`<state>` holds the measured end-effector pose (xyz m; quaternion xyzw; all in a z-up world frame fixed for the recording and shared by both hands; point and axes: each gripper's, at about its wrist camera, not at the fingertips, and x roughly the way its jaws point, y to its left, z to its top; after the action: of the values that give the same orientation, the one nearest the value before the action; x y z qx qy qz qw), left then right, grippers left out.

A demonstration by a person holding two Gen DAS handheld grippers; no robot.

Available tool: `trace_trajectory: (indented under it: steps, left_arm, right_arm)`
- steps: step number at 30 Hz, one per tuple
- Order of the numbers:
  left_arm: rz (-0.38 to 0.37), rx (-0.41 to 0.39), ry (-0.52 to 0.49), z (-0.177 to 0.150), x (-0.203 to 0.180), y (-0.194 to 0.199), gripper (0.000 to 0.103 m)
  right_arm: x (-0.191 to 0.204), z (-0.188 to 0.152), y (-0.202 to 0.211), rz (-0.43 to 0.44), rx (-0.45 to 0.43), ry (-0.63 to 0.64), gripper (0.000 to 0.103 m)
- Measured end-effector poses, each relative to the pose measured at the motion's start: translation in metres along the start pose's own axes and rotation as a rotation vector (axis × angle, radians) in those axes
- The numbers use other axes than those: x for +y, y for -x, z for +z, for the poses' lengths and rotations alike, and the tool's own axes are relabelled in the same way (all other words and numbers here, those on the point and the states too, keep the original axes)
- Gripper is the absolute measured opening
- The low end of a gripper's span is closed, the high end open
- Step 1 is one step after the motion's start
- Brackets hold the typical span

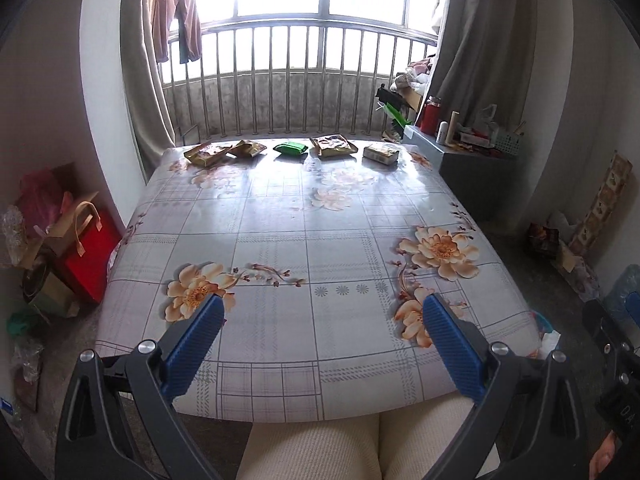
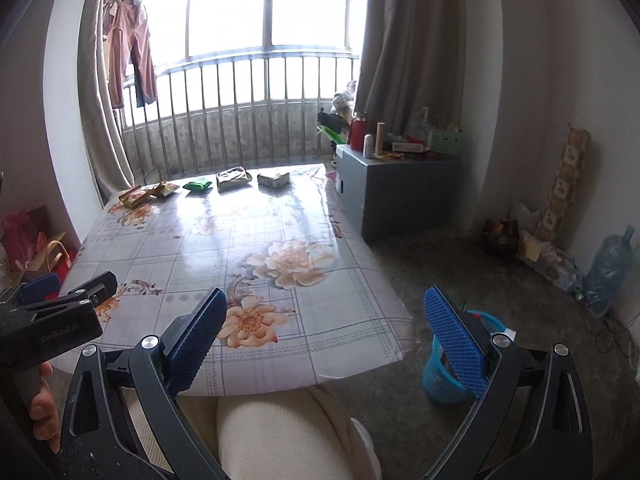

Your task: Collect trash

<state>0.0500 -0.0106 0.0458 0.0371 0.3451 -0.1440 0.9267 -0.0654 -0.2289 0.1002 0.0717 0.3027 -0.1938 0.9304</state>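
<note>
Several snack wrappers lie in a row along the far edge of the table point(image 1: 280, 240): two gold packets point(image 1: 206, 154) point(image 1: 248, 148) at the left, a green packet point(image 1: 291, 148), a crumpled gold packet point(image 1: 334, 146) and a pale packet point(image 1: 381, 154). In the right wrist view the green packet point(image 2: 198, 185) and pale packet point(image 2: 274, 178) show too. My left gripper point(image 1: 322, 304) is open and empty above the near table edge. My right gripper point(image 2: 326, 300) is open and empty over the near right corner. A blue mesh bin point(image 2: 440, 376) stands on the floor, partly hidden behind my right finger.
A grey cabinet point(image 2: 400, 188) with bottles and a basket stands at the far right of the table. A red gift bag point(image 1: 90, 256) and other bags sit on the floor to the left. Clutter and a water bottle point(image 2: 610, 264) line the right wall. My knees are below the table edge.
</note>
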Motion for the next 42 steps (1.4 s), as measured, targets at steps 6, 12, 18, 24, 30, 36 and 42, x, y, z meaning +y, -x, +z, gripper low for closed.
trace_trajectory:
  steps: [6,12,18,24,30,36,42]
  left_arm:
    - [-0.033,0.021,-0.053,0.006,-0.021,-0.005,0.097]
    - [-0.057,0.070,-0.111,0.006,-0.048,-0.022,0.097]
    - [-0.060,0.089,-0.091,-0.003,-0.062,-0.031,0.097]
    - [-0.059,0.143,-0.035,-0.016,-0.061,-0.035,0.097]
    - [0.004,0.157,-0.022,-0.012,-0.046,-0.027,0.097]
    - [0.052,0.205,0.072,-0.025,-0.026,-0.014,0.097]
    - [0.099,0.237,0.024,-0.045,-0.027,-0.009,0.097]
  right_arm:
    - [-0.014,-0.003,0.005,-0.055,-0.005,-0.007,0.095]
    - [-0.039,-0.017,-0.005,-0.108,0.028,-0.066,0.095]
    - [-0.047,-0.025,-0.013,-0.138,0.076,-0.043,0.095]
    - [-0.047,-0.028,-0.015,-0.111,0.109,-0.003,0.095]
    - [-0.045,-0.026,-0.009,-0.091,0.141,0.030,0.095]
    - [-0.040,-0.037,-0.003,-0.037,0.204,0.015,0.095]
    - [-0.035,-0.060,0.001,-0.023,0.254,0.034,0.095]
